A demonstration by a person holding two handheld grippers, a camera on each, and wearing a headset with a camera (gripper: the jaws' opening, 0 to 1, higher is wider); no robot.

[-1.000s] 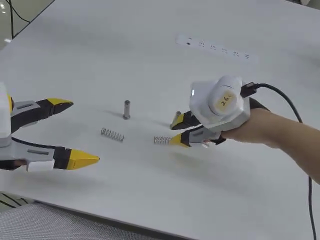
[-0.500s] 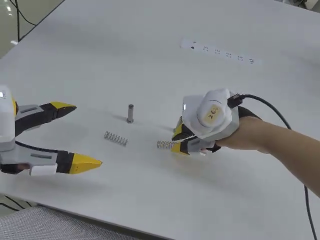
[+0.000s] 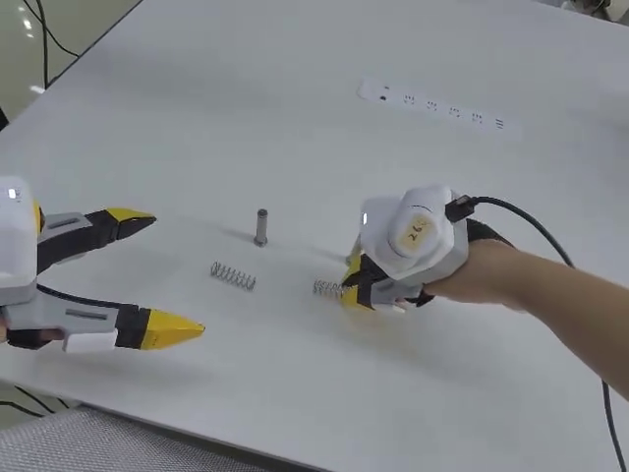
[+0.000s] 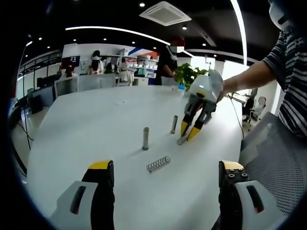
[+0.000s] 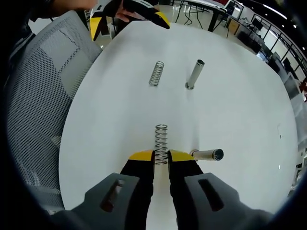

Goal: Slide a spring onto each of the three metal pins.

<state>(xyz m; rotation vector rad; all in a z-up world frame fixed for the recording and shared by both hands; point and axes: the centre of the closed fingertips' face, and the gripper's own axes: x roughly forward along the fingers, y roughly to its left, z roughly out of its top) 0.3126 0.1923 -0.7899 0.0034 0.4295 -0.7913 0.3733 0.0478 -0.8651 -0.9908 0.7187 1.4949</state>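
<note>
One loose spring (image 3: 233, 275) lies flat on the white table (image 3: 295, 118), in front of an upright metal pin (image 3: 261, 226). My right gripper (image 3: 352, 288) is tilted down at the table and is shut on the end of a second spring (image 3: 325, 288). In the right gripper view that spring (image 5: 161, 139) sticks out from between the closed yellow tips (image 5: 161, 156), and a second pin (image 5: 206, 155) is just beside the right jaw. My left gripper (image 3: 162, 275) hovers wide open at the left with nothing in it. Both pins (image 4: 145, 138) (image 4: 174, 124) stand upright in the left gripper view.
A white power strip (image 3: 432, 103) lies at the far side of the table. The right gripper's black cable (image 3: 550, 246) trails over the forearm. A grey mesh chair (image 3: 98, 442) sits below the near table edge. People and desks fill the room behind.
The right gripper's jaws have closed on the spring's end and the gripper has tipped further down. The left gripper has stayed open in about the same place. The head camera has shifted slightly.
</note>
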